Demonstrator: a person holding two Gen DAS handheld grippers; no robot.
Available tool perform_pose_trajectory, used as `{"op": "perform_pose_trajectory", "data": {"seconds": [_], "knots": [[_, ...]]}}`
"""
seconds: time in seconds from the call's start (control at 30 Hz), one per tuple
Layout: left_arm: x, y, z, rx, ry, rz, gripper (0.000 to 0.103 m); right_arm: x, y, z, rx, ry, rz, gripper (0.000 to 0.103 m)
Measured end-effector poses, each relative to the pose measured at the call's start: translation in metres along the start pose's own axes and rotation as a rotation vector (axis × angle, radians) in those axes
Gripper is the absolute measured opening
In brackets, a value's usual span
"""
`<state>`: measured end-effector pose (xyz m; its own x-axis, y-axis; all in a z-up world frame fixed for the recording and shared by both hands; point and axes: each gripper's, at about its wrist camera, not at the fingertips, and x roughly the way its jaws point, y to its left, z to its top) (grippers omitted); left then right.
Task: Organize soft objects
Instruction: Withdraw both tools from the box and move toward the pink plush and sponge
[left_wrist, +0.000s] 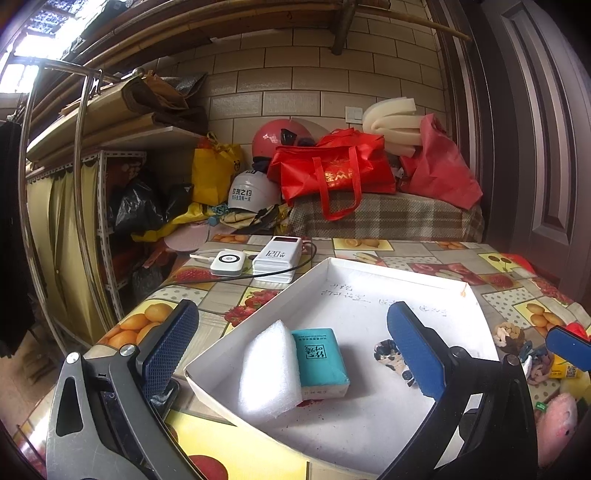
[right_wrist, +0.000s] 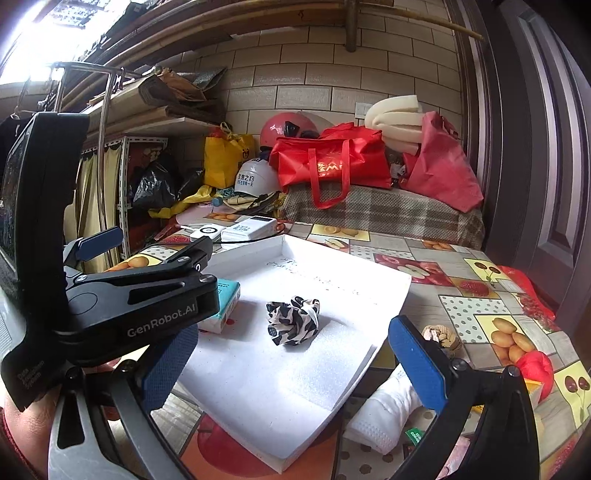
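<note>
Mid-sort: white tray holds foam block, tissue pack, scrunchie; both grippers agape, empty; next likely the white cloth beside the tray.

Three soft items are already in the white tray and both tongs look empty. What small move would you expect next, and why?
Probably the right tongs, open and empty, swing right and down to the white sock lying on the table just outside the tray. The foam block, tissue pack and scrunchie are already inside.
</note>
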<state>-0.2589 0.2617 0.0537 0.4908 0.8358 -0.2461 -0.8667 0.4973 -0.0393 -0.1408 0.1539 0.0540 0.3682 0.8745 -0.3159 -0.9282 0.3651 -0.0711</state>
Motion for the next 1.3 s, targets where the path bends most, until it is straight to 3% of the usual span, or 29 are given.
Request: {"op": "perform_pose_trajectory", "data": {"seconds": [0.27,0.5,0.6,0.7,0.87,0.97,1.07,1.17,1.3], "knots": [[-0.014,-0.003,-0.003,0.001,0.008,-0.019,0.103,-0.022,0.004,-0.009,-0.044,-0.021,0.045,0.103],[-0.032,-0.023,-0.01,0.055,0.029,-0.13,0.103,-0.039,-0.006,-0.018,-0.059,0.022,0.124,0.103],[-0.039,-0.034,-0.011,0.068,0.045,-0.193,0.103,-0.05,-0.027,-0.023,-0.023,0.034,0.111,0.103],[-0.044,-0.048,-0.014,0.102,0.075,-0.272,0.103,-0.059,-0.059,-0.027,-0.007,0.04,0.038,0.103],[-0.06,-0.083,-0.018,0.207,0.1,-0.411,0.103,-0.076,-0.136,-0.045,0.182,0.137,0.021,0.103],[-0.066,-0.101,-0.023,0.218,0.157,-0.529,0.103,-0.096,-0.159,-0.052,0.186,0.128,0.04,0.103],[-0.078,-0.124,-0.029,0.281,0.191,-0.617,0.103,-0.094,-0.162,-0.062,0.176,0.221,0.124,0.102],[-0.083,-0.143,-0.035,0.335,0.236,-0.659,0.103,-0.082,-0.153,-0.073,0.151,0.331,0.182,0.088],[-0.077,-0.159,-0.041,0.394,0.303,-0.64,0.103,-0.061,-0.143,-0.078,0.108,0.449,0.179,0.06]]}}
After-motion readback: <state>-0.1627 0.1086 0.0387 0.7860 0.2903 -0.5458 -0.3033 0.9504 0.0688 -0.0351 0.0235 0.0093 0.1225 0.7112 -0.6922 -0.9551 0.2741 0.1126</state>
